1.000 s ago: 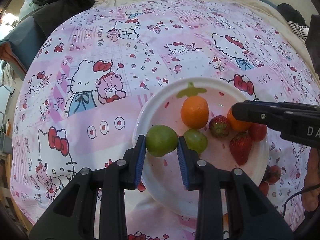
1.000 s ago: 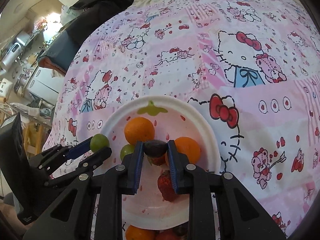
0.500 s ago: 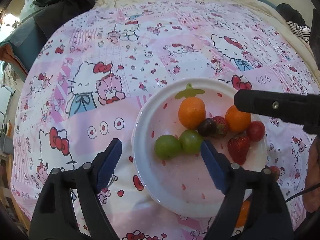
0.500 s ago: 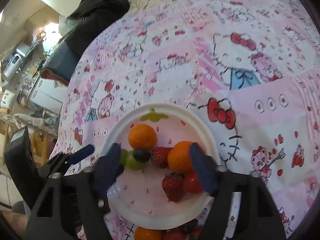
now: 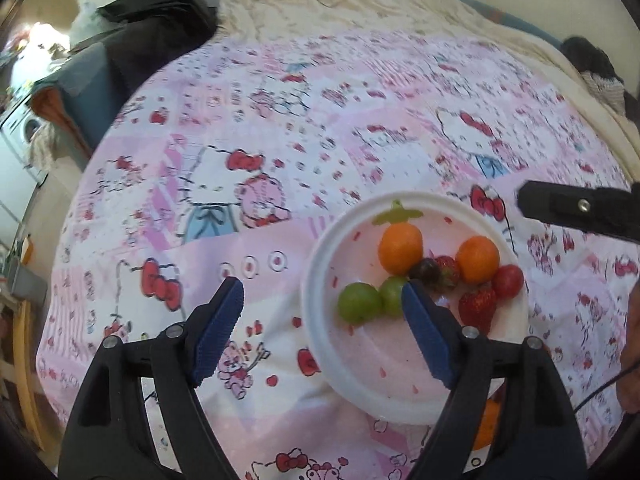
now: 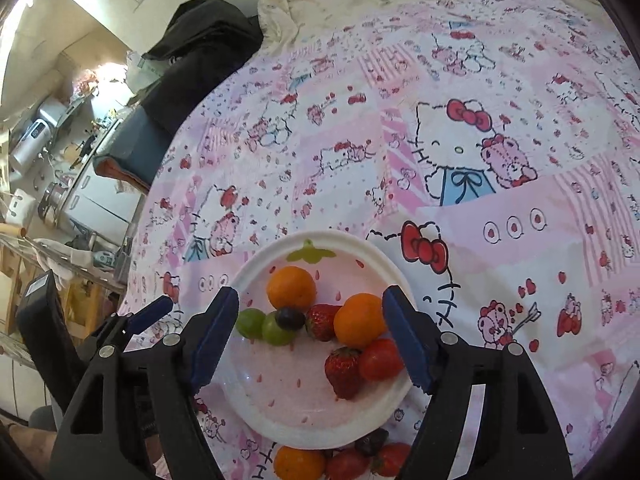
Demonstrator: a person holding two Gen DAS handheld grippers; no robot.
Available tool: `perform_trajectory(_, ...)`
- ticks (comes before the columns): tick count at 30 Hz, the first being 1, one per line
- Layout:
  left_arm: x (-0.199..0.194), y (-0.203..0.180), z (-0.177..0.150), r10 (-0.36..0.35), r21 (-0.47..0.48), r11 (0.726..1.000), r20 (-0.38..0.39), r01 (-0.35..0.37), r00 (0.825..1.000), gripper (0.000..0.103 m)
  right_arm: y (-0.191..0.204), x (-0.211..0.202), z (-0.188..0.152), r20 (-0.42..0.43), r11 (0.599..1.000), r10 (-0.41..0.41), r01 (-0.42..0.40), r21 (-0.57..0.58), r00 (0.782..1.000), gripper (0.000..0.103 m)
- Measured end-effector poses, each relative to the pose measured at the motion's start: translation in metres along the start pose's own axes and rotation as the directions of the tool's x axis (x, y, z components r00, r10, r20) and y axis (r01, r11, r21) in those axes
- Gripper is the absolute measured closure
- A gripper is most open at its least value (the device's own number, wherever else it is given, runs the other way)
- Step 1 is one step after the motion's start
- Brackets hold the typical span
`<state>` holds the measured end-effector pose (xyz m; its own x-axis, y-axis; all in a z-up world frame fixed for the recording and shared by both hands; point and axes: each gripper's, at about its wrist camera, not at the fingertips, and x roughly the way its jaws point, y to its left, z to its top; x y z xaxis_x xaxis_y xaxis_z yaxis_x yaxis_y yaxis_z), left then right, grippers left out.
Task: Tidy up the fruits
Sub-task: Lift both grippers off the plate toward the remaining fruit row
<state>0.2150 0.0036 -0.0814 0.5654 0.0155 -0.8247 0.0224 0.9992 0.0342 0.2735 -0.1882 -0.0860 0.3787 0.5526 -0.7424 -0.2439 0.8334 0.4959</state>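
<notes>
Both your claws are wide now and hold nothing: left gripper (image 5: pixel 322 312) let go of the green fruit (image 5: pixel 359 303), right gripper (image 6: pixel 310 322) dropped the grape (image 6: pixel 291 318). Both sit on the plate (image 6: pixel 256 412). Loose fruit (image 6: pixel 299 462) waits off its near rim.

Left wrist view: looks steeply down along own blue-padded fingers (image 5: pixel 218 332), from left of plate (image 5: pixel 320 320), close above pink bedspread (image 5: pixel 320 120)
Right wrist view: same steep downward look, centred over plate (image 6: pixel 394 272), equally near
Shared: plate, fruit pile, bedspread, dark clothes (image 6: pixel 200 44) at far left; each view catches other gripper at frame edge
</notes>
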Motion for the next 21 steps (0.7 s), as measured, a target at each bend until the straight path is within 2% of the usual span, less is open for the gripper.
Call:
perform_trajectory(2,-0.006,0.002,0.000,-0.013,-0.016,1.000,0.009,0.013,1.000,0.024,0.003,-0.010,-0.002,0.040,1.000,-0.020,0.020,-0.005,0.999,0.017)
perform_trajectory(3,-0.009,0.003,0.000,-0.015,-0.022,1.000,0.015,0.016,1.000,0.024,0.004,-0.018,-0.003,0.071,0.999,-0.037,0.038,-0.010,0.997,0.010)
perform_trajectory(4,-0.014,0.005,0.000,-0.014,-0.030,0.999,0.026,0.015,1.000,0.024,0.005,-0.021,-0.004,0.087,0.999,-0.045,0.047,-0.014,0.995,0.008)
perform_trajectory(12,-0.051,0.022,-0.002,-0.054,-0.111,0.992,0.099,0.065,0.994,0.024,0.014,-0.056,-0.014,0.135,0.999,-0.032,0.036,-0.023,0.990,0.008)
perform_trajectory(14,-0.061,0.027,-0.004,-0.049,-0.137,0.988,0.119,0.065,0.992,0.020,0.014,-0.063,-0.019,0.143,0.999,-0.032,0.035,-0.020,0.989,0.008)
perform_trajectory(16,-0.070,0.033,-0.007,-0.061,-0.170,0.982,0.133,0.083,0.989,0.009,0.012,-0.070,-0.024,0.147,1.000,-0.014,0.016,-0.008,0.989,0.008)
perform_trajectory(21,-0.081,0.037,-0.014,-0.062,-0.189,0.978,0.140,0.088,0.988,0.008,0.001,-0.090,-0.038,0.173,0.999,-0.021,0.012,0.052,0.985,0.008)
